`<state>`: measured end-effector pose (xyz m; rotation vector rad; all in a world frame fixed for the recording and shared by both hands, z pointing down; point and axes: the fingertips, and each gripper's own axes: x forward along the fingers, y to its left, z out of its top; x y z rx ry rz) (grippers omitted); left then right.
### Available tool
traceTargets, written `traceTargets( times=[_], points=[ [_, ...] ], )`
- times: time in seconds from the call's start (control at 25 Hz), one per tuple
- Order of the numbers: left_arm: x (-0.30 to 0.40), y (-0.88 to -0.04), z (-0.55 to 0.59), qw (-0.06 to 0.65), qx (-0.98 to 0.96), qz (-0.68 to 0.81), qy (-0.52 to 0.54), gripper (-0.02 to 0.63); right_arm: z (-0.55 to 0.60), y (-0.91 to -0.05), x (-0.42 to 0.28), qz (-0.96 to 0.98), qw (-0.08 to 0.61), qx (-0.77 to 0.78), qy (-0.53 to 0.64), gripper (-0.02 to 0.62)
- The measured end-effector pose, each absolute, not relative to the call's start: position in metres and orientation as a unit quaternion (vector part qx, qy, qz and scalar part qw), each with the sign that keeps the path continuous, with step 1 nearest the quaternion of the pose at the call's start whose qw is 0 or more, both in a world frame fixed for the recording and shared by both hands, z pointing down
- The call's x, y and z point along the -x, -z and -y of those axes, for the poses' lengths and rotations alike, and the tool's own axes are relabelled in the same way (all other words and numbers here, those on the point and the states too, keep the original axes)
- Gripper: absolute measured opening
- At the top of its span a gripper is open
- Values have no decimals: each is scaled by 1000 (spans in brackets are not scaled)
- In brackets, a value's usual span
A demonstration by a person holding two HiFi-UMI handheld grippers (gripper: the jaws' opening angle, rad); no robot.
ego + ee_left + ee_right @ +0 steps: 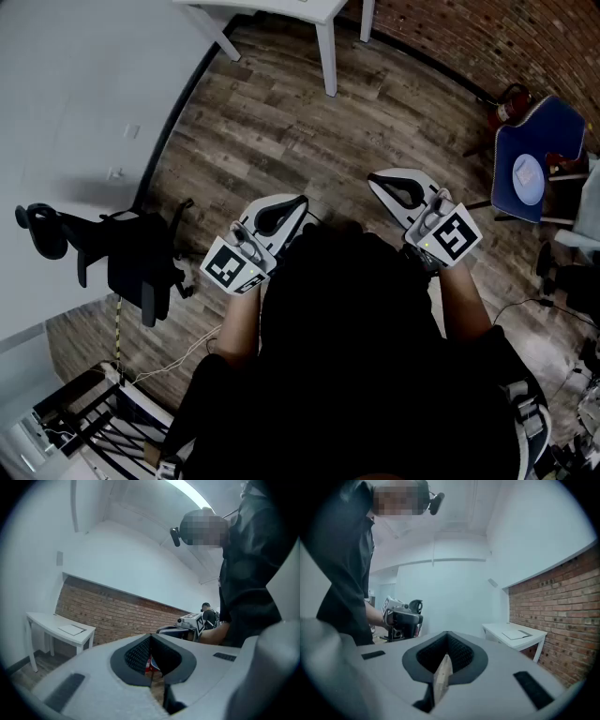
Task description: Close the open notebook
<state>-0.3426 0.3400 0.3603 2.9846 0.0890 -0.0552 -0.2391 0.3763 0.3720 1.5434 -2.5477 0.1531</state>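
Note:
The notebook (71,630) lies flat and pale on a white table (51,623) against the brick wall, far ahead of both grippers. In the right gripper view the notebook (516,633) sits on the same table (506,639) at the right. The head view shows only the table's edge (319,11) at the top; the notebook is out of it. My left gripper (300,200) and right gripper (373,178) are held close in front of the body, above the wooden floor. Both are shut on nothing: left gripper (150,637), right gripper (446,634).
A black office chair (131,253) stands at the left by the white wall. At the right are a blue chair (530,155) and a red object (511,101) by the brick wall (469,37). Cables (178,361) trail on the floor at the lower left.

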Motion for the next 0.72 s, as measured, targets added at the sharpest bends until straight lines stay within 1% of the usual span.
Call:
traceTargets(
  times=[0.08, 0.12, 0.2, 0.44, 0.72],
  points=[
    [333, -356, -339, 73, -997, -25, 26, 17, -378, -377, 238, 855, 130, -502, -7, 5],
    [329, -356, -338, 73, -997, -21, 29, 17, -379, -377, 237, 857, 142, -496, 10, 5],
    [322, -358, -335, 77, -997, -11, 30, 17, -383, -374, 233, 862, 133, -488, 17, 5],
    [307, -371, -340, 79, -997, -1, 13, 17, -397, -370, 213, 867, 85, -490, -35, 5],
    [299, -381, -341, 93, -996, 5, 1, 17, -396, -366, 196, 864, 67, -498, -35, 5]
  ],
)
